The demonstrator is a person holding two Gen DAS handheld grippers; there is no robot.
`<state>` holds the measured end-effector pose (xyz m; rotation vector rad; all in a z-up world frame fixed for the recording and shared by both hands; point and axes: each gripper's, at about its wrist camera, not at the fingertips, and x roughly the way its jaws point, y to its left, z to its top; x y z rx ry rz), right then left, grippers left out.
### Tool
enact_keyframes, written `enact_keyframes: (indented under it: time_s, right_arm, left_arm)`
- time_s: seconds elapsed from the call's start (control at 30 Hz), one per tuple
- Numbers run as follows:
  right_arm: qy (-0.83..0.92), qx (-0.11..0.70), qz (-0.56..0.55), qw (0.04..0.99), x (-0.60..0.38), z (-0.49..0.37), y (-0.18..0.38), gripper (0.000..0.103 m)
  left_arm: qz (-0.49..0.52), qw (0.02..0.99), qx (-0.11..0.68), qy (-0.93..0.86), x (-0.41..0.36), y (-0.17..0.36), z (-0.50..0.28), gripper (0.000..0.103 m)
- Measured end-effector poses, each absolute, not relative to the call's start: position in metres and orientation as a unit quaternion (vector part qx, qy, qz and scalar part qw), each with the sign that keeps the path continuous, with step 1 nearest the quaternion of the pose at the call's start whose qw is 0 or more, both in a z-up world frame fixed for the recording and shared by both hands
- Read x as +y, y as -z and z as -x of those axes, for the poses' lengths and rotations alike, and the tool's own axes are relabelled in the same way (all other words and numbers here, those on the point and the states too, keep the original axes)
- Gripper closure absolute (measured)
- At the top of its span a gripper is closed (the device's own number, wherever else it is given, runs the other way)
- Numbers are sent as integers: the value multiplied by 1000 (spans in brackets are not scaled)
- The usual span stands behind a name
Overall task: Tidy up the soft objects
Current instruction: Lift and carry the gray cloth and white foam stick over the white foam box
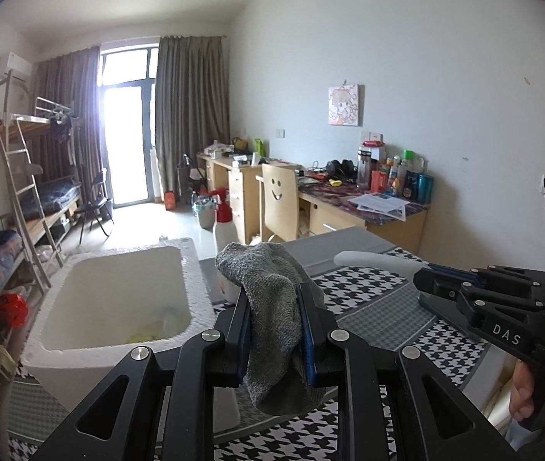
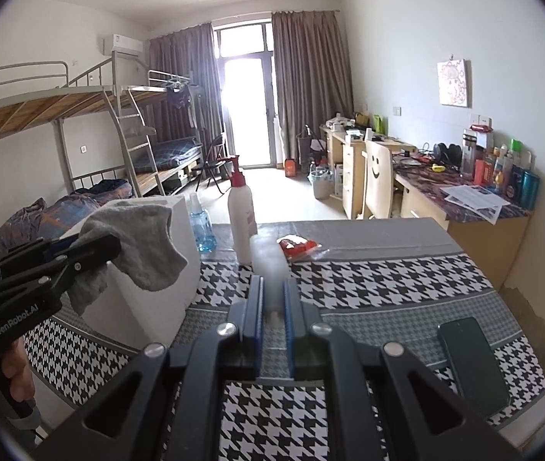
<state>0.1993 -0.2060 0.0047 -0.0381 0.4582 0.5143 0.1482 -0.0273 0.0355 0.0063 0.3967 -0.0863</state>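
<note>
Left wrist view: the left gripper (image 1: 274, 330) pinches a grey sock (image 1: 272, 299), held just beside the white foam box (image 1: 118, 349), not yet inside. Right wrist view: the right gripper (image 2: 272, 307) pinches a blurred white object (image 2: 272, 269) above the houndstooth table (image 2: 387, 280); both drops seemingly remain.

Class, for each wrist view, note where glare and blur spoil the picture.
Left wrist view: the balcony door blows out white, flaring over the bunk ladder. Right wrist view: the pale object between the right gripper pads is smeared out of focus; the door glares too.
</note>
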Motion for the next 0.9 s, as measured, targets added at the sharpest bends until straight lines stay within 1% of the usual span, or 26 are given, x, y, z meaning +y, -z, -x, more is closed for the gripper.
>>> enact_keyframes:
  time_s: [0.9]
  right_arm:
    - [-323, 197, 29, 925, -159, -208, -24, 91]
  left_arm:
    - [13, 984, 174, -31, 15, -51, -145, 80]
